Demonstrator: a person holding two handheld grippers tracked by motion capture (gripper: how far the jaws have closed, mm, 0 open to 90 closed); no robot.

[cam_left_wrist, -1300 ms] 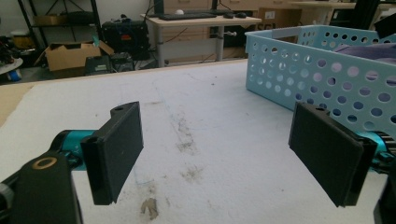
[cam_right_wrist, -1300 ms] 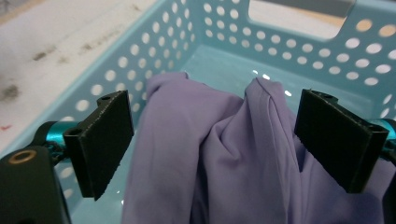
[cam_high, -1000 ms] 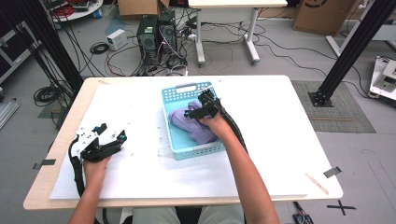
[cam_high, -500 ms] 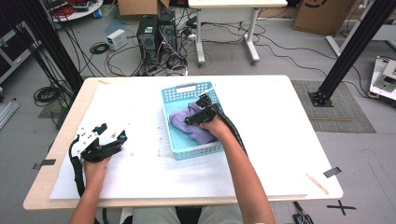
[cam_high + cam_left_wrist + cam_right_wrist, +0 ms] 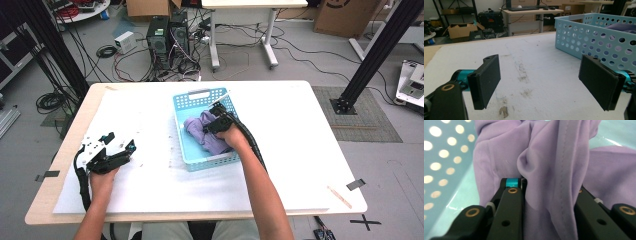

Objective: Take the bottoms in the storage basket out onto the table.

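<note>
The right gripper point(image 5: 216, 121) is sitting in the basket point(image 5: 202, 93), its jaws having just been closing and now pinching a fold of the purple cloth point(image 5: 554, 162). Lifting it out looks next. The left gripper point(image 5: 541, 82) is waiting wide open, holding nothing.

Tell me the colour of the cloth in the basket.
Lilac purple cloth, plain, clearest in the right gripper view.
</note>
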